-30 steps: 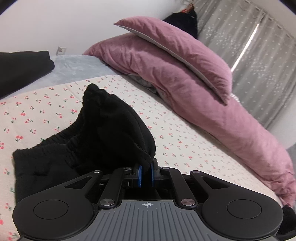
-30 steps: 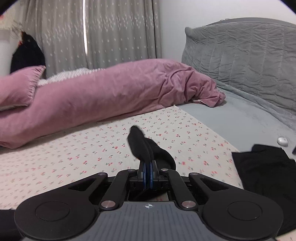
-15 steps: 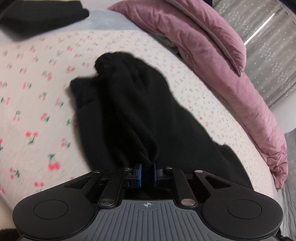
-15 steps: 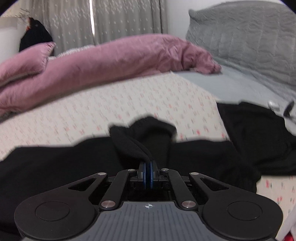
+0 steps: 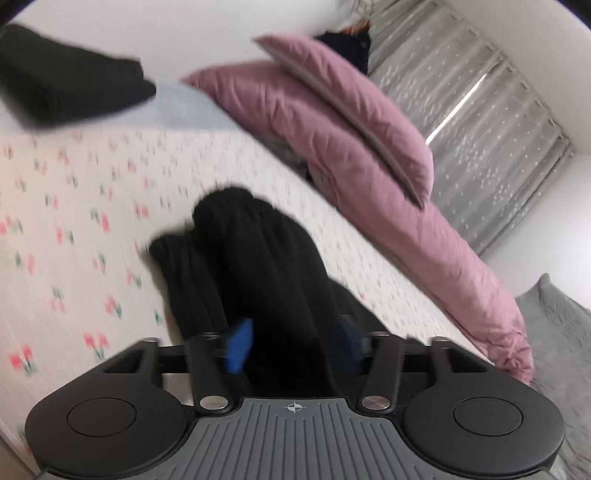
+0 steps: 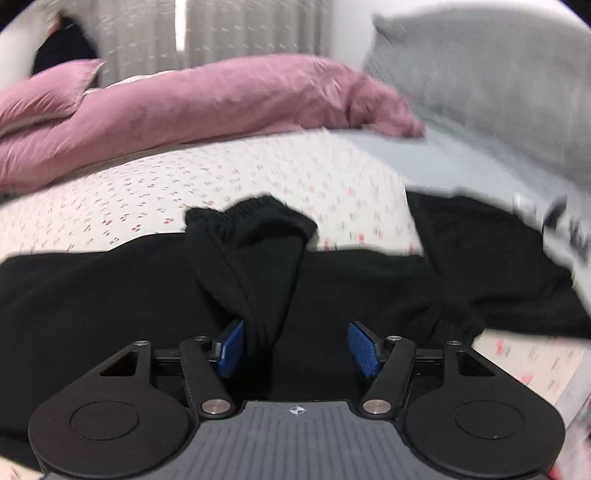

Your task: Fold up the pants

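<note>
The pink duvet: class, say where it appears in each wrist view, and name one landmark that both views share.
Left wrist view: the pink duvet runs from top centre down to the right edge.
Right wrist view: it lies across the upper left and centre, behind the floral sheet.
Shared landmark: the grey curtain.

The bed (image 6: 288,173), covered in a cherry-print sheet, is carrying the black pants (image 6: 129,280) lying spread across it, a mauve duvet (image 6: 207,99) bunching along its far side, and another dark garment (image 5: 70,88) lying near one edge
</note>
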A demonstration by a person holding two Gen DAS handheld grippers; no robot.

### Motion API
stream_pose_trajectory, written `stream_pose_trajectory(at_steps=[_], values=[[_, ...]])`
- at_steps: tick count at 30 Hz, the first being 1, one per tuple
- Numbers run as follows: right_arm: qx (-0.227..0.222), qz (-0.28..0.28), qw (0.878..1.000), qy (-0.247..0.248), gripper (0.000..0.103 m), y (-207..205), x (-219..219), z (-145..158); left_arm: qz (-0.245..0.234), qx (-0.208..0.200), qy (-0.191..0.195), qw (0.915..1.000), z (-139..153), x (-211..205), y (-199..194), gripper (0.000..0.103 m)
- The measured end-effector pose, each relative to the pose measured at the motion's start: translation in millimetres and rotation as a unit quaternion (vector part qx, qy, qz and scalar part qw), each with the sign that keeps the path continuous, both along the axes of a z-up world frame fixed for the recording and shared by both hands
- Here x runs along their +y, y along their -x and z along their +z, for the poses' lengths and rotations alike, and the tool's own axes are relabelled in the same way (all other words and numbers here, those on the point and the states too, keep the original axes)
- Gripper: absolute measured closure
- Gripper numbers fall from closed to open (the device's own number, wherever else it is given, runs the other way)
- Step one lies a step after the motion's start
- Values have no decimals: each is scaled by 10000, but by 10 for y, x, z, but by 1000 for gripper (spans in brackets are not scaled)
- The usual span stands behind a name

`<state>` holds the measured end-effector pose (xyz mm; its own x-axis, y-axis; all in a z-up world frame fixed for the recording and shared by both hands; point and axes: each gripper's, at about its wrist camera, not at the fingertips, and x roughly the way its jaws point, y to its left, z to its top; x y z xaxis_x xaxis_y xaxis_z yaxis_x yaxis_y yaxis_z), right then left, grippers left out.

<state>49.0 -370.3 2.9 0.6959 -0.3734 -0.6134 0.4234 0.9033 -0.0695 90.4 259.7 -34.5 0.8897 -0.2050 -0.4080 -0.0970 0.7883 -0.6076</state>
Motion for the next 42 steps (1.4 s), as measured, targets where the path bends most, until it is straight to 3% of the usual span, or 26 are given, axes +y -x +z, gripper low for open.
stream_pose_trajectory(at_steps=[4,8,11,14,17,22,24,28,31,32,33,37,42], values=[[-172,446,9963,708,32,26,286,91,110,10,61,9999,32,82,-141,43],[-416,1153,9885,889,29,16,538,148,217,180,-43,9996,58,178,-279,43],[-533,1949,9745,973,29,31,809,153,292,277,-66,9992,52,232,-387,43],[-678,3052,9464,815,29,47,1080,127,352,300,-13,9989,28,297,-444,43],[-595,4097,9090,492,31,11,1383,38,411,292,142,9986,-18,371,-494,44],[-241,5019,8635,439,35,-92,1822,-141,556,267,378,9974,-56,448,-554,48],[-116,5253,8497,434,41,-139,1938,-196,656,291,383,9967,-58,460,-573,56],[29,5428,8391,355,54,-165,2085,-224,799,361,365,9955,-60,483,-594,73],[65,5538,8320,322,74,-179,2135,-232,760,262,211,9965,-14,456,-585,78],[74,5559,8304,370,94,-175,2151,-237,734,212,120,9970,11,437,-573,78],[93,5563,8296,459,98,-170,2163,-241,714,166,44,9973,30,423,-561,79],[-218,5599,8275,359,100,-130,2060,-49,625,52,-184,9979,134,394,-488,81],[-656,5547,8292,-210,100,-44,1769,267,450,-3,-224,9987,262,418,-287,81]])
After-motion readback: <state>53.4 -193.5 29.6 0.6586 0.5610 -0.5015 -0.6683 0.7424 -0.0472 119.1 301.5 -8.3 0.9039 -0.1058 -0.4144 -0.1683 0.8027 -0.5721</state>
